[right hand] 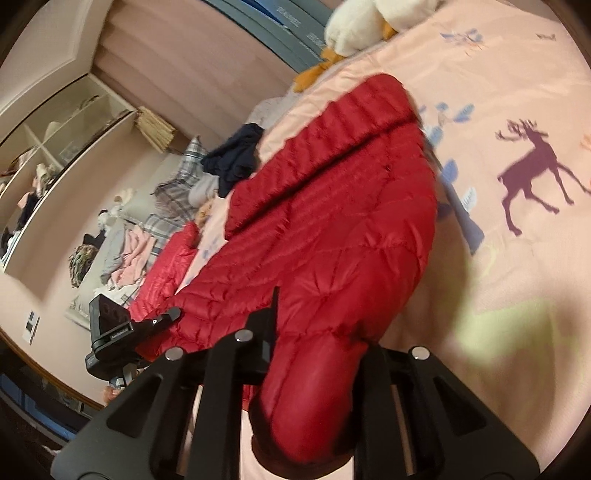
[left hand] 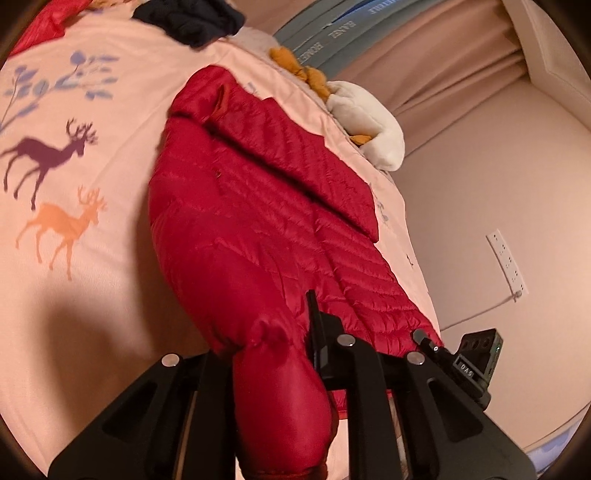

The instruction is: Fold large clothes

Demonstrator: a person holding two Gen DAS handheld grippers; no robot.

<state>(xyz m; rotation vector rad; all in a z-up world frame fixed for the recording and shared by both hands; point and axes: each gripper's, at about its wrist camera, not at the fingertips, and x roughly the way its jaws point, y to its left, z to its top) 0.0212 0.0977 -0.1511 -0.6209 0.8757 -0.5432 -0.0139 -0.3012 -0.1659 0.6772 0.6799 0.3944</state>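
2 tongs clamp red jacket; plush duck, dark garment beyond.

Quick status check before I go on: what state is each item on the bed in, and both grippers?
Red down jacket: spread lengthwise on the bed, one sleeve folded over the body, near hem bunched and lifted.
Left gripper: jaws shut on the jacket hem.
Right gripper: jaws shut on the jacket hem.
Dark navy garment: crumpled, unfolded, at the far end.
Plush duck: lying at the bed's edge.
Bedspread: flat under the jacket.
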